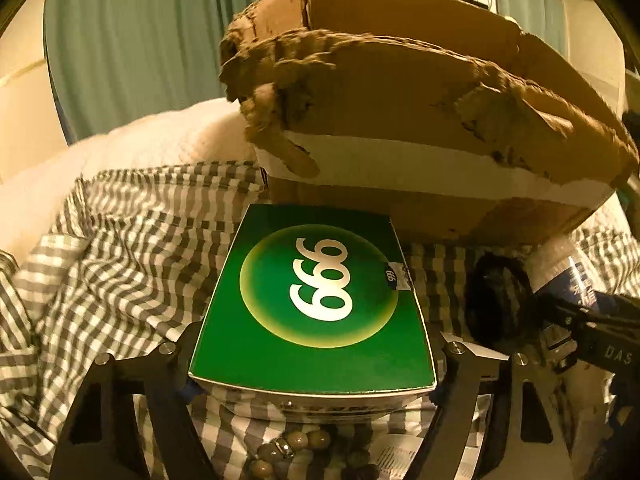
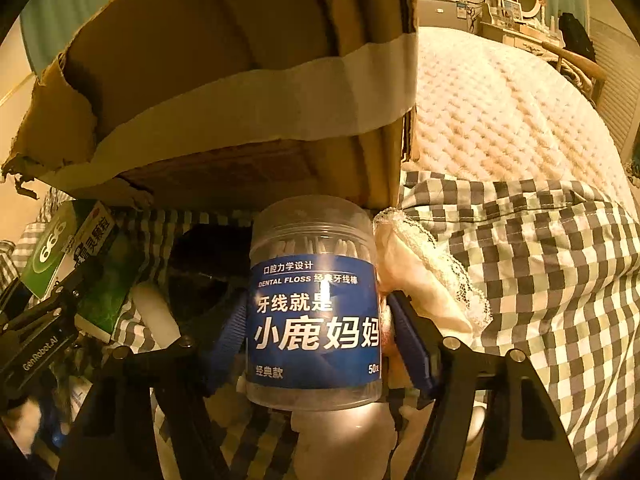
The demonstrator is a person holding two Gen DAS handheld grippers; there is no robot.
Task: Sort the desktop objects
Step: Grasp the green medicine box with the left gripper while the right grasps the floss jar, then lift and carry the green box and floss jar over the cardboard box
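Our left gripper [image 1: 312, 364] clamps the flat green "999" carton [image 1: 316, 300]; our right gripper [image 2: 316, 340] squeezes the clear blue-labelled dental-floss jar [image 2: 314, 304]. We should lift both level, clearing the torn brown cardboard box [image 1: 400, 92] rim ahead

My left gripper [image 1: 312, 364] clamps the green box [image 1: 316, 300] below the cardboard carton [image 1: 400, 92]; my right gripper [image 2: 316, 340] grips the floss jar [image 2: 314, 304] beneath it.

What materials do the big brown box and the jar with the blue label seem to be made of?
Big brown box: corrugated cardboard, matte, judging by its torn, fluted edges; a pale tape strip runs across it. Jar: probably clear plastic, glossy, since white floss picks show through the wall above its blue printed label.
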